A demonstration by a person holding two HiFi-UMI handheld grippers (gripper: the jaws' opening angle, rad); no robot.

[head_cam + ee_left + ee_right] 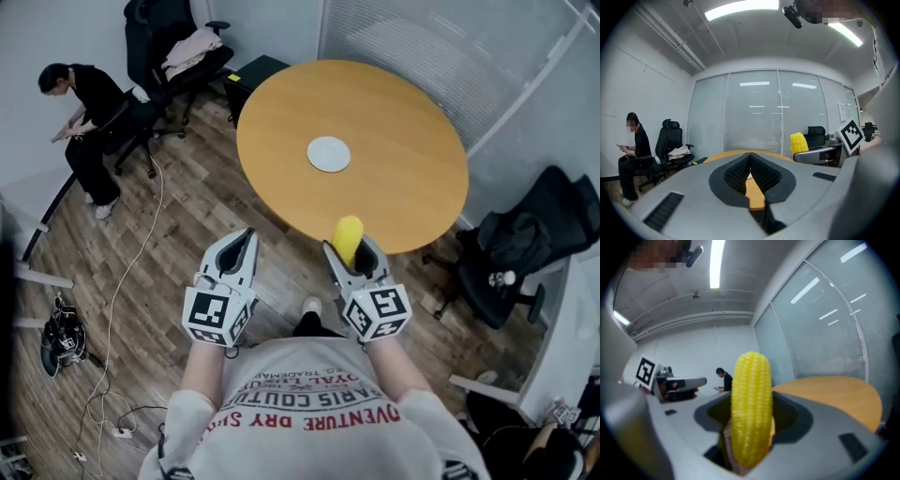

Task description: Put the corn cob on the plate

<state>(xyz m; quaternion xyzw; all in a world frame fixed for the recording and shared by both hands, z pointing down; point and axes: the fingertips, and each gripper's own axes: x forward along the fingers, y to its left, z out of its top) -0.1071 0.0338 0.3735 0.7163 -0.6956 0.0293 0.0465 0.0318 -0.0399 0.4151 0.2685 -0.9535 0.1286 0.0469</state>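
A yellow corn cob (348,238) stands upright in my right gripper (353,255), which is shut on it just short of the round wooden table's near edge; the cob (751,408) fills the right gripper view. A small white plate (329,154) lies near the middle of the table (394,112), well beyond the cob. My left gripper (236,255) is shut with nothing in it, held over the floor left of the right one; its closed pads (751,171) show the table beyond. The cob (798,142) also shows at the right of the left gripper view.
A person (80,117) sits on a chair at the far left. Black office chairs stand at the back left (178,47) and at the right (516,248) of the table. A cable (131,272) runs across the wooden floor; shoes (62,342) lie at the left.
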